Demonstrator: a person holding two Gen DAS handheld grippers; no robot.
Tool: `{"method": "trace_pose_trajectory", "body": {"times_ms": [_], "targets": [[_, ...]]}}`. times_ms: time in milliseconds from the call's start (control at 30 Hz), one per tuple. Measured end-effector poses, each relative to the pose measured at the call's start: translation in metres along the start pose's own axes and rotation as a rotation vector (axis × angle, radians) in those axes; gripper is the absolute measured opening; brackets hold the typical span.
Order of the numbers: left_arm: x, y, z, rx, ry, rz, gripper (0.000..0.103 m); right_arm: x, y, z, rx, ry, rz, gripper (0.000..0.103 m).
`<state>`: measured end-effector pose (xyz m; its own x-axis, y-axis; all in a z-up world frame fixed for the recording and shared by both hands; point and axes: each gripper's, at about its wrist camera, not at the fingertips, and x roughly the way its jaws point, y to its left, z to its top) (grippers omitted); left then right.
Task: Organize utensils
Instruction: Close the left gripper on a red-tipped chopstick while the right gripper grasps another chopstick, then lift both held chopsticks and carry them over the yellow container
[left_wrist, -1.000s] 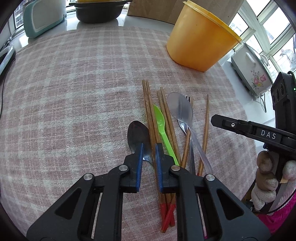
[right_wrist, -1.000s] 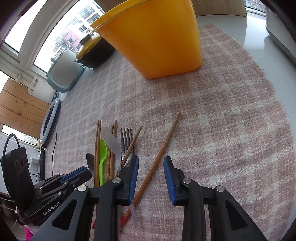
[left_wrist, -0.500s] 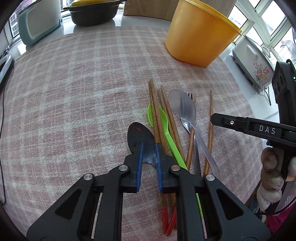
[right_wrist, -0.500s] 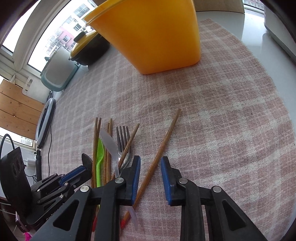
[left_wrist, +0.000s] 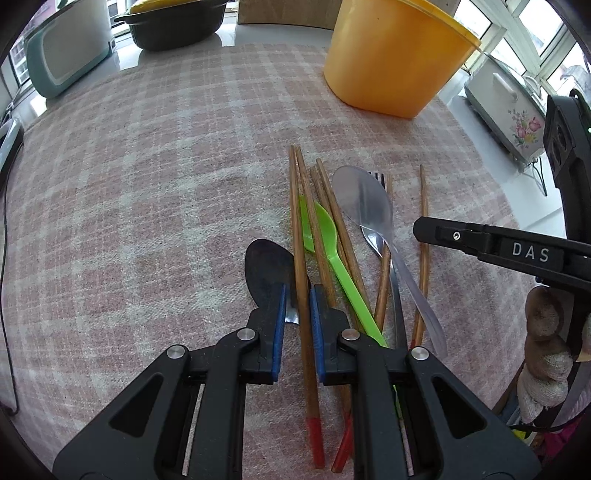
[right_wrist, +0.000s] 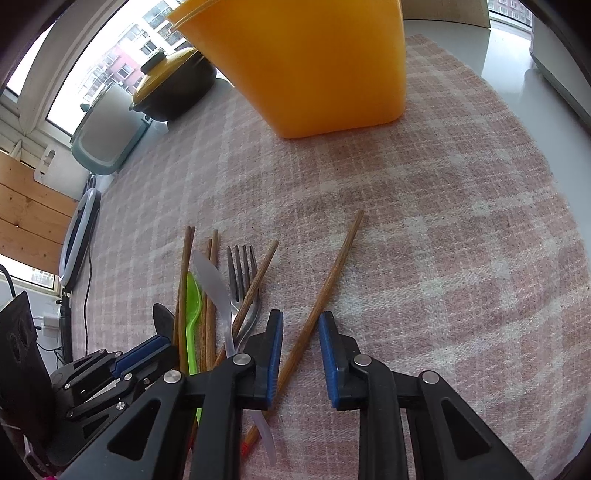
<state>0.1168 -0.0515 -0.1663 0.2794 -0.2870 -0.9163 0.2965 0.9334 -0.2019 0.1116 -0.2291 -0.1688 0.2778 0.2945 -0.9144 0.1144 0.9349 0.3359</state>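
1. Left gripper (left_wrist: 297, 295): narrow gap astride a chopstick (left_wrist: 303, 295); contact unclear.
2. Right gripper (right_wrist: 301, 325): jaws just closing, spread around stray chopstick (right_wrist: 325, 284), not pinching.
3. Close squarely mid-shaft, lift level toward yellow container (right_wrist: 314, 66).

Two wrist views, both close over the surface.
We look steeply down along each gripper's fingers at the checked cloth (left_wrist: 155, 184). Both views share the utensil pile (left_wrist: 332, 240) and the orange tub (right_wrist: 317, 62); each also catches the other gripper at its edge, right (left_wrist: 491, 243) and left (right_wrist: 122, 365).
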Motion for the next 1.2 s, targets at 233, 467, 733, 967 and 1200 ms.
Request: {"method": "trace_pose_trajectory", "body": {"times_ms": [233,467,733,967,1200], "targets": [[0.002,0.007,0.005,-0.010,-0.002,-0.011,0.009,0.001,-0.002,0.004,0.018,0.018,-0.010,0.014],[0.004,0.012,0.006,-0.020,-0.005,-0.031,0.006,0.009,0.024,0.010,-0.097,0.023,-0.102,0.008],[0.002,0.027,0.007,-0.068,-0.012,-0.060,0.005,0.007,0.023,0.014,-0.179,0.026,-0.127,0.006],[-0.004,0.040,0.007,-0.123,-0.035,-0.087,0.005,-0.014,-0.012,0.019,-0.083,-0.013,-0.049,0.003],[-0.024,0.045,0.011,-0.166,-0.085,-0.112,0.005,-0.036,-0.037,0.015,0.006,-0.077,0.038,0.003]]}}
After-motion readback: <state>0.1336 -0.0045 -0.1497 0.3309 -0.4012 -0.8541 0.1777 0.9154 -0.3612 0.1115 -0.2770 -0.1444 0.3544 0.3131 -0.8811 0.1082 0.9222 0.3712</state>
